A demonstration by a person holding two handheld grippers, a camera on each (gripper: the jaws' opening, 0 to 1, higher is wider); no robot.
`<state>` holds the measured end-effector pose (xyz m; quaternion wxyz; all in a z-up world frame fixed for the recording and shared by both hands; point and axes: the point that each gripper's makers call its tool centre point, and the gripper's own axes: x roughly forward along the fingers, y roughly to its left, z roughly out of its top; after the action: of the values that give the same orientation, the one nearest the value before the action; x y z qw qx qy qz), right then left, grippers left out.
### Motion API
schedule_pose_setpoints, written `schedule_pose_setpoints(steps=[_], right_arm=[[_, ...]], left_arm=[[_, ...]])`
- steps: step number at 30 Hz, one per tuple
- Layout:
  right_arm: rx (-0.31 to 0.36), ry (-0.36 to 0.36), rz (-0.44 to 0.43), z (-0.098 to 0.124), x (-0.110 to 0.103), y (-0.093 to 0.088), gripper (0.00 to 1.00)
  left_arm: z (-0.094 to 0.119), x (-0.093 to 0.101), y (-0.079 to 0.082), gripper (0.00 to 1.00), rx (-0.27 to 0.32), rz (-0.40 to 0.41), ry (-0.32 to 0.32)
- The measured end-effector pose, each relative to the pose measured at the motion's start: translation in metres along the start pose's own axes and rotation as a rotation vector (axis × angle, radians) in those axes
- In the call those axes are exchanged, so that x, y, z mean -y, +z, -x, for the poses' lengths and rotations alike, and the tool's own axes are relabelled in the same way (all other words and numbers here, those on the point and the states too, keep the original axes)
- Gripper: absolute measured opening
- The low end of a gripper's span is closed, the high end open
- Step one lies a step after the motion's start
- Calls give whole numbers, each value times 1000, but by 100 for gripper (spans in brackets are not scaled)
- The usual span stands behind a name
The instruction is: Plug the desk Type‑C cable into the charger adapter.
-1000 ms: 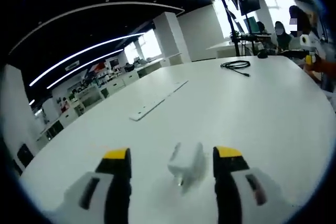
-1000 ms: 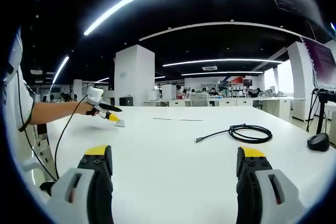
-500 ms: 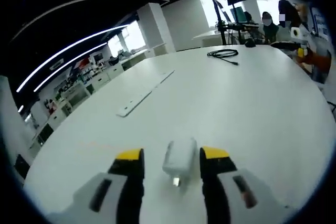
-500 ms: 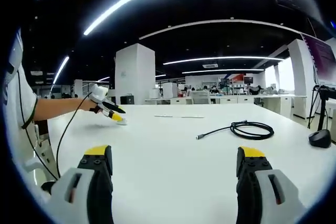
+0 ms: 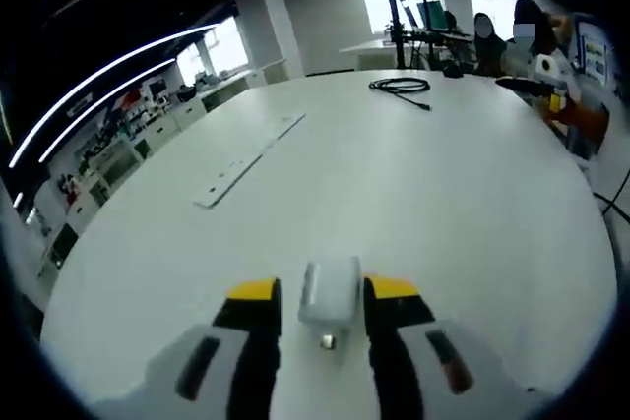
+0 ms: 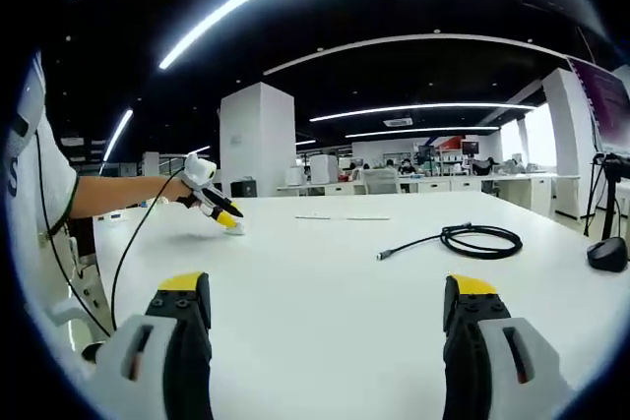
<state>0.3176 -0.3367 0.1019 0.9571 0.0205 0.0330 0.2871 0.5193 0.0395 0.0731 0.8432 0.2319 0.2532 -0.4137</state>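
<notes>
Now the boxy white charger [image 5: 330,290], smooth with rounded corners, sits on the tabletop [image 5: 413,194] between the left gripper's [image 5: 325,292] narrowed yellow-tipped fingers [image 5: 254,291]. Right gripper [image 6: 325,287] fingers stand wide; the coiled black cable [image 6: 463,239] lies beyond, toward the far edge.

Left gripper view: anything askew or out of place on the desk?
Nothing stands out. The charger adapter sits squarely between the left gripper jaws, the black cable lies loosely coiled on the white table, and the right gripper hangs open, short of it.
</notes>
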Motion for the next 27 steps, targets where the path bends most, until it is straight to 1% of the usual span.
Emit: schedule_pose_setpoints(steps=[3,4,10,13,17,23,26,27], right_arm=[[0,6,-4,-1,-3,-1,100],[0,8,-5,-1,-4,-1,100],[1,21,-11,-3,-11,0,100],[0,32,-20,-4,-16,-1,100],[0,42,-23,-6,-21,-1,100],[-2,47,-25,-7,-22,-1,100],[-2,47,-26,-7,-22,-1,100],[-3,49,-20,-7,-21,-1,100]], left_arm=[[-2,3,-4,29,-44,14,-33],[-4,6,-6,29,-68,13,-48],[-8,9,-10,28,-121,20,-81],[-8,7,-9,27,-127,37,-86],[-8,6,-10,26,-148,25,-93],[-8,6,-8,25,-169,32,-107],[-9,6,-8,24,-169,31,-108],[-10,8,-8,24,-195,28,-114]])
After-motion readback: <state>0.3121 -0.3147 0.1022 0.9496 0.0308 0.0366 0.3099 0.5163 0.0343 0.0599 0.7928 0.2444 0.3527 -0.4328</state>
